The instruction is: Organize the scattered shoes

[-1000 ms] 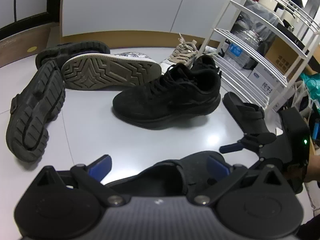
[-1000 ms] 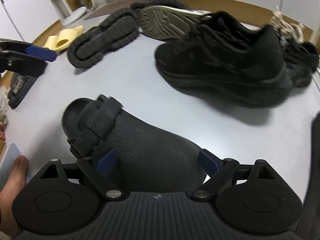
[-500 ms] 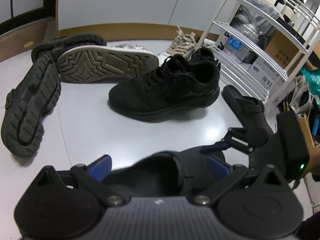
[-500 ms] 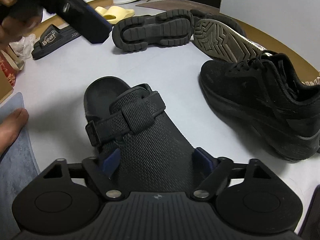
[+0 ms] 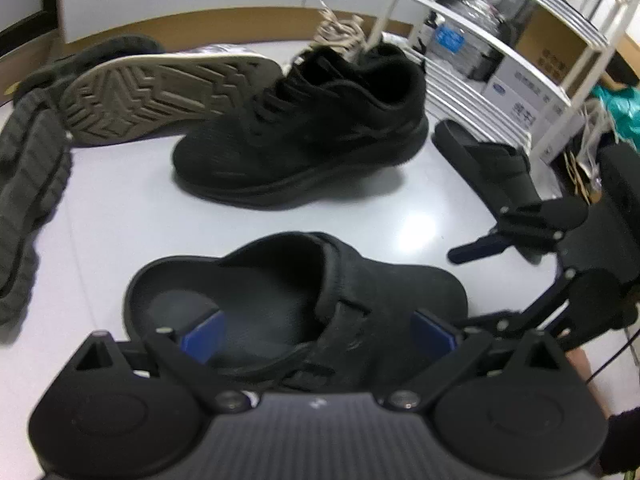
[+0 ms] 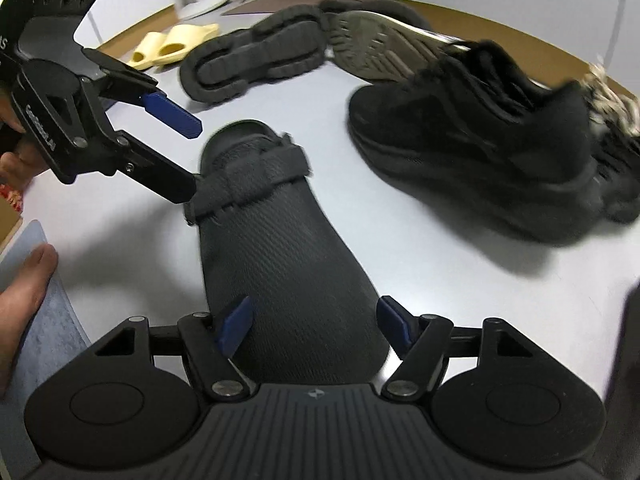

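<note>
Beside the black sneaker (image 6: pixel 476 148), the clog (image 6: pixel 276 256) is straddled at its toe by the right gripper (image 6: pixel 312 326), pads seemingly touching, and at its heel by the spread left gripper (image 5: pixel 316 336), while nothing is yet paired or shelved.

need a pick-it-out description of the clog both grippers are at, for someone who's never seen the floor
Start at the white rack by the wall, then go to the black sneaker standing in front of it on the pale floor. The clog lies just nearer than that sneaker. Unlike its laced neighbours it is a laceless black slip-on with an open heel, a ribbed toe and a strap across the top.
</note>
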Demonstrator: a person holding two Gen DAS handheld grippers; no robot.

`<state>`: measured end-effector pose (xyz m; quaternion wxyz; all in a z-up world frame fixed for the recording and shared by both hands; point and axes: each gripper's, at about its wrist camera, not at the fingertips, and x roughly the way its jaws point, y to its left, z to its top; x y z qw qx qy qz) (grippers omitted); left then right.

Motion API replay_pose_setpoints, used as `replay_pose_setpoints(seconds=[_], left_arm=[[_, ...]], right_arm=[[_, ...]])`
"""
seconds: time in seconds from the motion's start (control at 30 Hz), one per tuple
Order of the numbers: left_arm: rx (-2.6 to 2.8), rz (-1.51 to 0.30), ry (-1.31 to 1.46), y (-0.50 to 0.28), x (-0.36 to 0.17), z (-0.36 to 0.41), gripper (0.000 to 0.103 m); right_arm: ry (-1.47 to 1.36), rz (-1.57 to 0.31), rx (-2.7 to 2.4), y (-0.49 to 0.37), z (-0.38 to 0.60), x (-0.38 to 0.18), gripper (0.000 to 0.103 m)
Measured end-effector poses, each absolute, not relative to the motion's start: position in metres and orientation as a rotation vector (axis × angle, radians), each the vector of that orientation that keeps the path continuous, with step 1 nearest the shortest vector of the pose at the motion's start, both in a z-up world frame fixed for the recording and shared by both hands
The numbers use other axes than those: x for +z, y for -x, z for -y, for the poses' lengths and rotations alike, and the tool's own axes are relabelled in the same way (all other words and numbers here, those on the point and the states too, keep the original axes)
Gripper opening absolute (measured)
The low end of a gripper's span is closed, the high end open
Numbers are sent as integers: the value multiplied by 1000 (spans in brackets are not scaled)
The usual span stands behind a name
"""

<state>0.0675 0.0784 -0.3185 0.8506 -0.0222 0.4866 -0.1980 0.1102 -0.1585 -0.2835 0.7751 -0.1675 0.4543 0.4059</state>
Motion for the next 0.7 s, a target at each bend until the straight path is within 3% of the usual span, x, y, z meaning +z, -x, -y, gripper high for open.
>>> replay_pose_setpoints(seconds=[0.13, 0.2, 0.33, 0.4, 0.57, 0.7], left_arm=[[-455, -1046, 4, -68, -331, -65, 100], [-507, -1080, -16, -69, -339, -57, 91], [-537, -1114, -1, -75, -347, -48, 84], [-552, -1133, 30, -79, -351, -44, 65], [-655, -1126, 76, -81, -351, -29, 31], [-694, -1107, 98, -81, -353, -17, 19]], right_arm=[[331, -999, 839, -109, 177, -280, 73], [325, -999, 828, -108, 182, -277, 73], [295, -1002, 784, -105, 202, -271, 74], [278, -1009, 760, -105, 212, -270, 74], [247, -1039, 703, -98, 237, -272, 74], [220, -1083, 660, -91, 255, -279, 74]])
